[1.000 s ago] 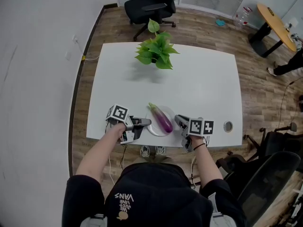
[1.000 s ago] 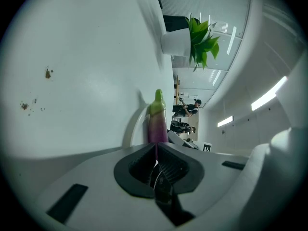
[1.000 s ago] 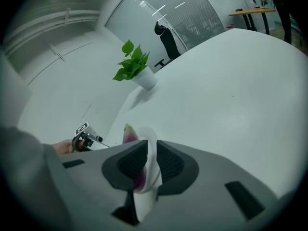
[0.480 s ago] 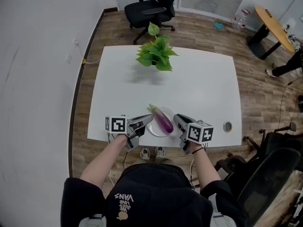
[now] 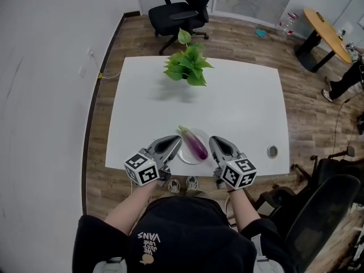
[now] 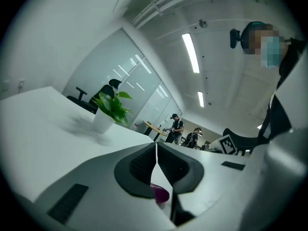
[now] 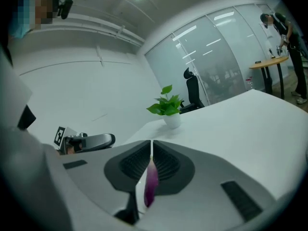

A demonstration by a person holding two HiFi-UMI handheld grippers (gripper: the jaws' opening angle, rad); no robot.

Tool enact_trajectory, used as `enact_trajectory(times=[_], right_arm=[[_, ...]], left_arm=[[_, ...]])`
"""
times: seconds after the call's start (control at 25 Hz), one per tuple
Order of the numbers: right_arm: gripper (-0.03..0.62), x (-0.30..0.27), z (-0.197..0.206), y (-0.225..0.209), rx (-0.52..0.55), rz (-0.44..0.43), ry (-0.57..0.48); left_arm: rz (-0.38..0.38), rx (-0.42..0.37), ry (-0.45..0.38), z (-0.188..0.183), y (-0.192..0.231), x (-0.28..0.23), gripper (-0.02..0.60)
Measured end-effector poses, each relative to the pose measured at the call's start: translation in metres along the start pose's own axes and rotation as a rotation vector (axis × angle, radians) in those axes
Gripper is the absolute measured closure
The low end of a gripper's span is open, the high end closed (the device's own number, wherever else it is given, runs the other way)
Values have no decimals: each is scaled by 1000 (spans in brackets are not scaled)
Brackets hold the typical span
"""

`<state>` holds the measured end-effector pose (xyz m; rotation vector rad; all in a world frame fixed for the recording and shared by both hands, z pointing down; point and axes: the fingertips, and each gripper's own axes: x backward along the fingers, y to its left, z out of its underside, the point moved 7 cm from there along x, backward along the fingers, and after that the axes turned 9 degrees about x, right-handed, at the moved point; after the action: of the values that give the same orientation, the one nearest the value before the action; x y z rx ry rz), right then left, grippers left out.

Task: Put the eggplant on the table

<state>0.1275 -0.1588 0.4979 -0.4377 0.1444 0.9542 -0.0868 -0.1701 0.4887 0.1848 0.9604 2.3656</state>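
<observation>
Table [image 5: 242, 98], eggplant [image 5: 197, 145] beside right hand-held gripper [image 5: 215, 142]

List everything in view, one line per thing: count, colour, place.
Table: one, white, middle of the room.
Plate: one, white, near edge of the table.
Eggplant: one, purple with a green stem, lying on the plate.
Potted plant: one, green, far side of the table.
Cable hole: one, grey, near right corner of the table.
Office chair: one, black, on the floor beyond the table.
Round table: one, yellow top, far right.
Left gripper: one, grey, fingers shut, left of the plate.
Right gripper: one, grey, fingers shut, right of the plate.
</observation>
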Motion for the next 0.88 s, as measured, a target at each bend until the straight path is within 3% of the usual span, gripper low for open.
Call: enact_trajectory(times=[0.36,0.88], right_arm=[[569,17,-4,14,92,28,-51],[576,27,-9,31,196,59,-92]], left_arm=[[-52,-165,-14,8,-22,15,565],[-88,-223,-16,9,-25,26,571]])
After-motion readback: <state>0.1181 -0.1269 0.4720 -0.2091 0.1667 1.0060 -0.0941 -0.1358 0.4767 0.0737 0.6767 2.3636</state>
